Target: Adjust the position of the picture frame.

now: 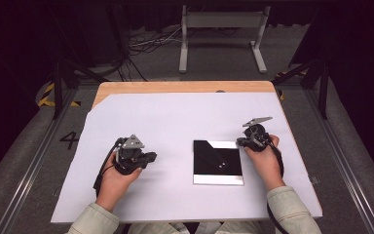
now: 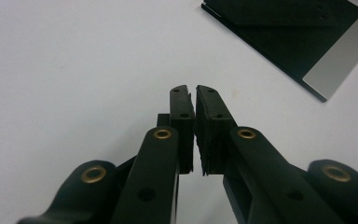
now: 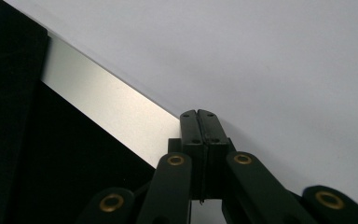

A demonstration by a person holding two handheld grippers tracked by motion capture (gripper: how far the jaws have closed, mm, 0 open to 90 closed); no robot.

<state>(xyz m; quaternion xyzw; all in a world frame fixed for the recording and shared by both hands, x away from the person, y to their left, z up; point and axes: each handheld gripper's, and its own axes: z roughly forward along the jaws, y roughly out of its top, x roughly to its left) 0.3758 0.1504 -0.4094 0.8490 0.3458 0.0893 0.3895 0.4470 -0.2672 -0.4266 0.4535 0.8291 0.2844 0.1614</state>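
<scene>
A glossy black square plate (image 1: 218, 161) with a silvery strip along one edge lies flat on the white sheet (image 1: 175, 117), right of the middle. My right gripper (image 1: 241, 142) is at the plate's far right corner. In the right gripper view its tips (image 3: 198, 114) are shut, pad against pad, just over the edge of the silvery strip (image 3: 107, 107). My left gripper (image 1: 152, 157) rests left of the plate, pointing towards it and clear of it. Its pads (image 2: 195, 91) stand a thin slit apart with nothing between them, and the plate (image 2: 298, 42) lies ahead to the upper right.
The white sheet covers most of a wooden table (image 1: 175, 87). A white metal stand (image 1: 221, 36) and cables (image 1: 146, 46) are on the floor beyond the table's far edge. Metal rails run along both sides of the table.
</scene>
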